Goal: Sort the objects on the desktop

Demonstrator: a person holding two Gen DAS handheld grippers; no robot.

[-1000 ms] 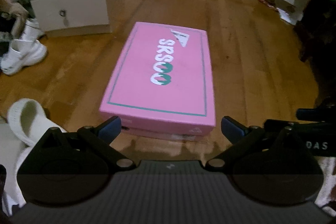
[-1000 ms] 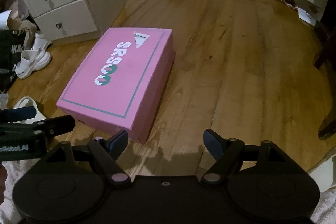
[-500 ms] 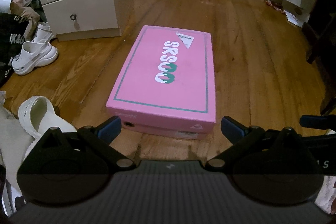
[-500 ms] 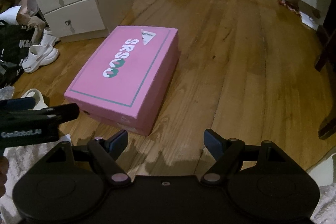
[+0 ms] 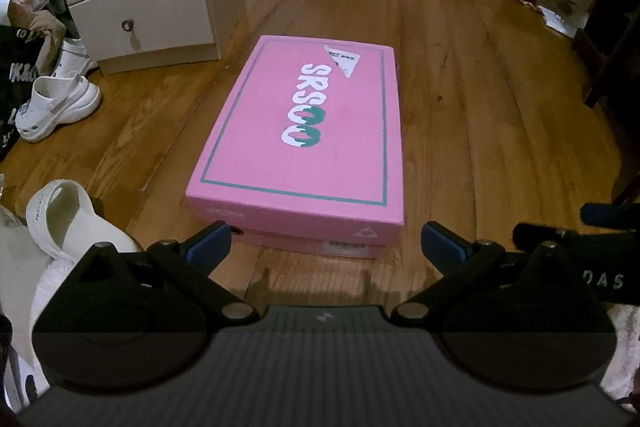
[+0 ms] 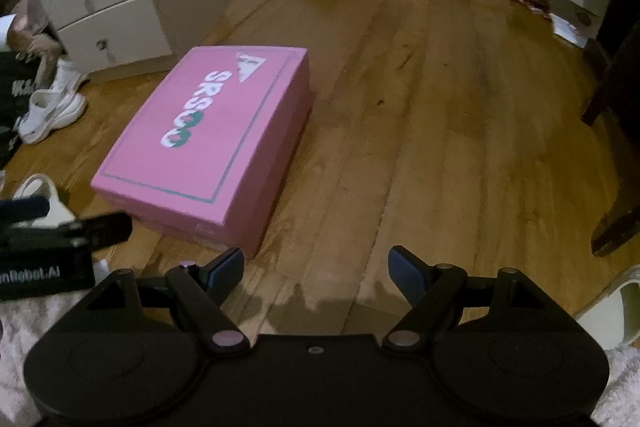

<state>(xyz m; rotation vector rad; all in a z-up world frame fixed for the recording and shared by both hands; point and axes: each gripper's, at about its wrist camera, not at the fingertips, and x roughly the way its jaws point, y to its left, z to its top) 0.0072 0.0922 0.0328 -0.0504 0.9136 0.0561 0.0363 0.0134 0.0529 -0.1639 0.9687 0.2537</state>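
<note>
Both the left claw (image 5: pixel 324 247) and right claw (image 6: pixel 318 269) gape wide, holding nothing. The closed pink cardboard shoebox (image 5: pixel 304 143) sits untouched on the floor just ahead of them, so sorting looks barely begun.

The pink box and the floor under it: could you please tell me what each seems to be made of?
The pink box looks like matte printed cardboard: folded edges, a separate lid and a peeling label. The floor seems to be varnished wood planks, with visible grain, seams and glossy reflections; laminate cannot be ruled out.
</note>
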